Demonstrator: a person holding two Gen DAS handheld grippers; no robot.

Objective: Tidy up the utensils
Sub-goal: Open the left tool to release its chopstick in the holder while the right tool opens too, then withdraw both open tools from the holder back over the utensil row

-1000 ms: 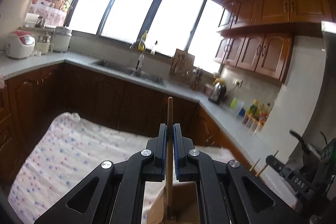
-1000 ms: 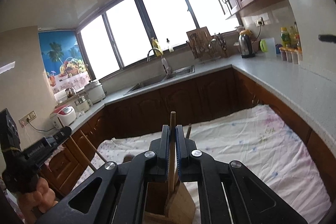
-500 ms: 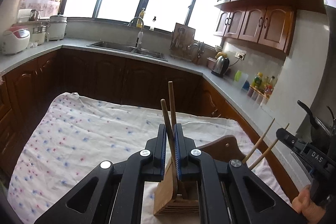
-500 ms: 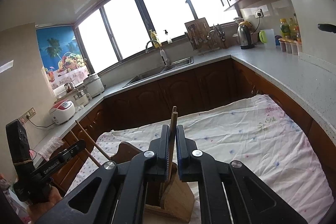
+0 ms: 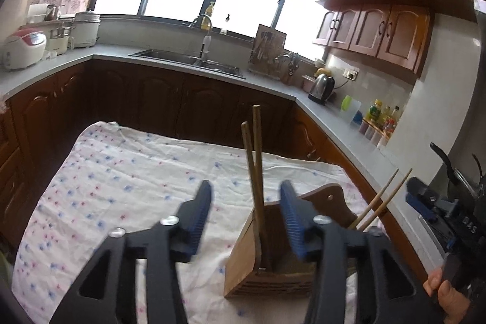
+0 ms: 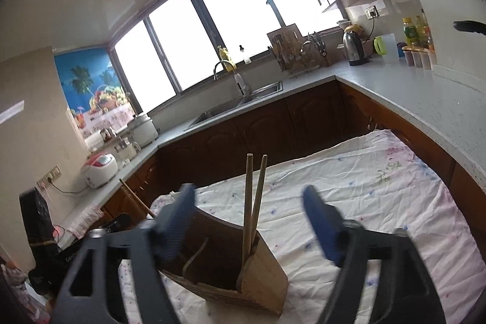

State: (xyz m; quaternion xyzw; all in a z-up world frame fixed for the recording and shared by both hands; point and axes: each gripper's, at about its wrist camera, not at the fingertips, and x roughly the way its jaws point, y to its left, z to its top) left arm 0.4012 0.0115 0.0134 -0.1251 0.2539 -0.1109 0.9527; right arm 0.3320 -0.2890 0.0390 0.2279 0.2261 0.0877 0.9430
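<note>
A wooden utensil holder point(image 5: 243, 260) stands on the flowered tablecloth; it also shows in the right wrist view point(image 6: 261, 281). Two wooden chopsticks point(image 5: 255, 172) stand upright in it, leaning against each other, and they show in the right wrist view too point(image 6: 253, 202). My left gripper point(image 5: 246, 202) is open and empty, its jaws either side of the chopsticks. My right gripper point(image 6: 247, 208) is open and empty, above the holder. A second pair of chopsticks point(image 5: 382, 198) juts up near the right gripper body point(image 5: 440, 208) in the left wrist view.
The table is covered by a white flowered cloth point(image 5: 121, 178). Dark wood cabinets and a grey countertop point(image 6: 425, 99) wrap around it, with a sink point(image 5: 188, 59), kettle point(image 5: 322, 85), rice cookers point(image 5: 24, 49) and bottles point(image 5: 382, 114).
Both grippers went from shut on a chopstick to wide open. The two chopsticks now stand free in the holder. Both cameras tilted down and drew back a little.
</note>
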